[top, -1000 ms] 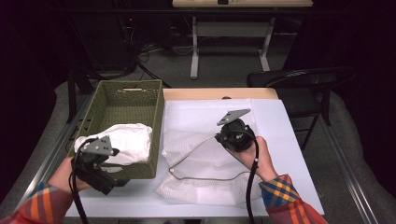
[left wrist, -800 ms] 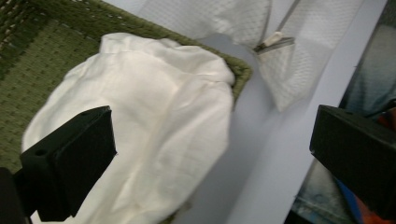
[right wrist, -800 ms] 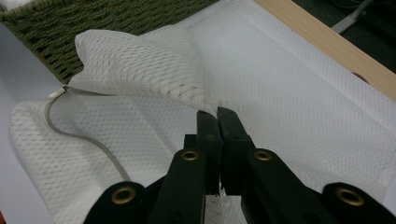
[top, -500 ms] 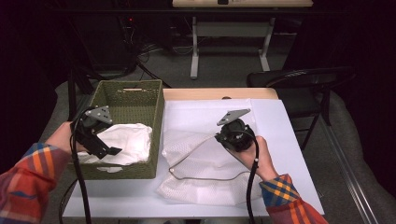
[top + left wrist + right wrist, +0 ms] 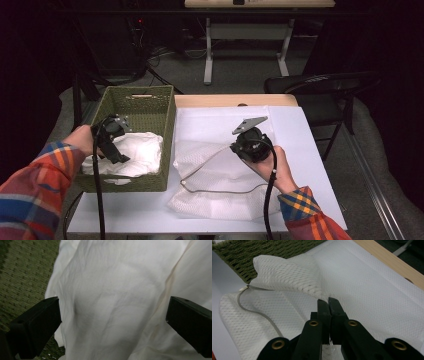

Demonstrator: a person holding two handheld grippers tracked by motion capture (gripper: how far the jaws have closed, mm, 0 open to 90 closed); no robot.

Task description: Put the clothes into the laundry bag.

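Gripping risk: the right gripper (image 5: 328, 300) pinches only a thin fold of the mesh laundry bag (image 5: 220, 185); a tug could slip the weave free and drop the bag mouth shut.
Right fingers: pressed together on the lifted mesh edge, holding the bag's opening up off the worktop (image 5: 310, 150).
Left fingers: the left gripper (image 5: 112, 322) has its fingers (image 5: 37, 322) spread wide, poised just over the white cloth (image 5: 112, 302); whether they touch it I cannot tell.
Grab risk: closing on a shallow ridge may catch one layer only, so the cloth trails and snags on the basket (image 5: 145, 97) wall.
Cloth: bunched inside the green woven basket, left of the bag.
Bag: flat on the worktop beside the basket, its grey drawstring (image 5: 215, 190) looped loose where it could tangle.
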